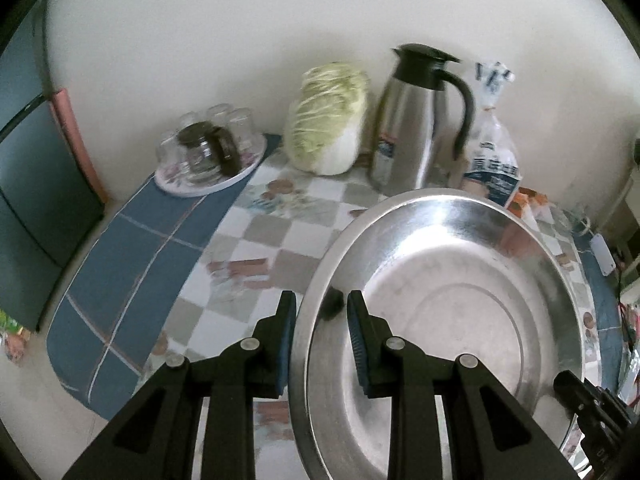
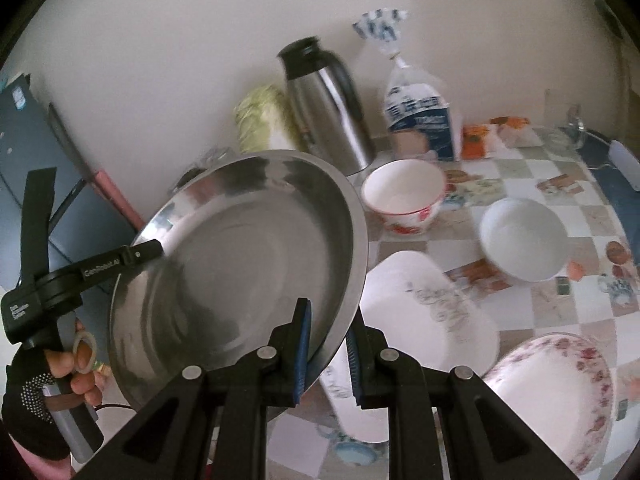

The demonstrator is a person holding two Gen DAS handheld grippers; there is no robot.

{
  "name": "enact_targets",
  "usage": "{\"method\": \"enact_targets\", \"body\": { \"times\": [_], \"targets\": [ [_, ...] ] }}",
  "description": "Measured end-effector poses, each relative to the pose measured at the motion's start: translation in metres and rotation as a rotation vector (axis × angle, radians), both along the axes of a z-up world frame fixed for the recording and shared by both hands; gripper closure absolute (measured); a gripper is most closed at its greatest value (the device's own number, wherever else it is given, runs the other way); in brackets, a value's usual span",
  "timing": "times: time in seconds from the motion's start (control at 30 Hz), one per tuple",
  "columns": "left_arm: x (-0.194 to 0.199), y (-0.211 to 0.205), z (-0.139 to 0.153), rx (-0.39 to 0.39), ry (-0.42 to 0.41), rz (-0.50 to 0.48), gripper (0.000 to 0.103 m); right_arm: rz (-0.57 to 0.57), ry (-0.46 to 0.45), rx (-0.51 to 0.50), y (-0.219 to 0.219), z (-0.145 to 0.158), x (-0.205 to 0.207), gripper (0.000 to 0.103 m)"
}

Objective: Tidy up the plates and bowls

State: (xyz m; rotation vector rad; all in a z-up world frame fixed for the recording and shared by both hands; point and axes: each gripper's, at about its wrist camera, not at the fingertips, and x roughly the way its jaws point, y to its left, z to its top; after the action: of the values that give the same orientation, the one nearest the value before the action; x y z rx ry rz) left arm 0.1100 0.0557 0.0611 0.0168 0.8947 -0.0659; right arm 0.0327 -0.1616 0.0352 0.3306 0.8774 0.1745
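Gripping the steel basin [image 2: 248, 264] by its rim, the left hand-held gripper [image 1: 320, 312] pinches its left edge and the right hand-held gripper [image 2: 329, 332] its lower right, tilted mid-frame above the counter [image 2: 560, 304]; bowls [image 2: 404, 196] and a plate [image 2: 424, 320] sit right.

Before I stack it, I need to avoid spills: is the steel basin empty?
Empty. The steel basin shows only bare shiny metal inside, in both wrist views; nothing lies in it.
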Motion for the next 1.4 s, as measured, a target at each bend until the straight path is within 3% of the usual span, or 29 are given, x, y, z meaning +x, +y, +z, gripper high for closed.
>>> {"method": "enact_targets", "body": {
  "times": [0.27,0.57,0.93,1.4],
  "targets": [
    [0.001,-0.055,-0.003,-0.035,0.003,-0.085,0.076,-0.087,-0.013,0.004,-0.052,0.005,-0.009,0.085],
    [0.000,-0.095,-0.027,-0.052,0.044,-0.154,0.076,-0.173,0.019,0.014,-0.098,-0.007,-0.017,0.085],
    [0.003,-0.096,-0.053,-0.091,0.096,-0.160,0.076,-0.178,0.096,-0.014,-0.106,-0.029,-0.017,0.085],
    [0.005,-0.088,-0.085,-0.084,0.194,-0.159,0.076,-0.152,0.231,-0.058,-0.095,-0.069,-0.008,0.085]
  ]
}}
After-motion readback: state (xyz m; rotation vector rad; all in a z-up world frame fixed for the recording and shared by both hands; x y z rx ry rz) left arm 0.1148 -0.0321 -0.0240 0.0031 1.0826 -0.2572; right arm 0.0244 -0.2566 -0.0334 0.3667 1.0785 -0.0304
